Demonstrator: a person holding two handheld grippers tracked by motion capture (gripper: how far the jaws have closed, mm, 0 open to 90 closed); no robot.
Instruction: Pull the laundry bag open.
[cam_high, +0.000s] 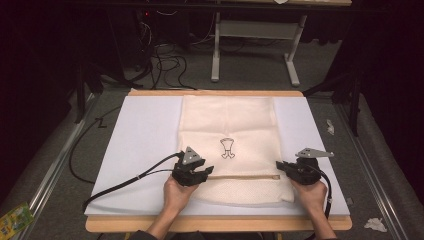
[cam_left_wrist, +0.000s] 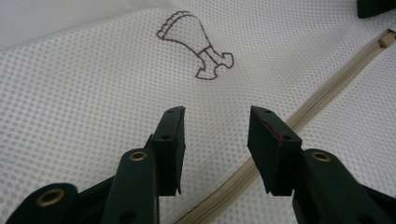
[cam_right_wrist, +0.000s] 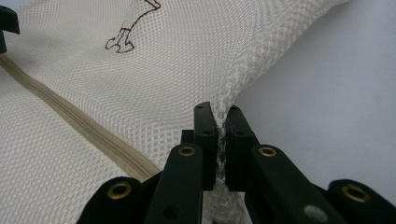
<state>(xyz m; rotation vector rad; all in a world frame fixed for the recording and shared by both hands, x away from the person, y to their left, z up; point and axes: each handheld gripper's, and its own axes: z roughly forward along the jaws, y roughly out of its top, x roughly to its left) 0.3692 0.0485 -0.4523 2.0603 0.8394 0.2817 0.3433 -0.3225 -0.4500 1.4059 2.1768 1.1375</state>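
From the high view, a cream mesh laundry bag (cam_high: 230, 145) lies flat on a white pad (cam_high: 145, 145) on the bench, a small brown drumstick drawing (cam_high: 227, 148) at its middle and a tan zipper (cam_high: 240, 176) running across its near end. A person's hands hold the left gripper (cam_high: 205, 172) at the zipper's left end and the right gripper (cam_high: 281, 165) at the bag's right edge, likely to steady the bag while the zipper is worked. In the left gripper view, the jaws stand apart over the mesh, just beside the zipper (cam_left_wrist: 327, 98), seemingly poised to reach for it. In the right gripper view, the jaws are pressed together on a pinched ridge of mesh (cam_right_wrist: 222, 135), lifting the bag's edge off the pad, probably to keep the fabric taut.
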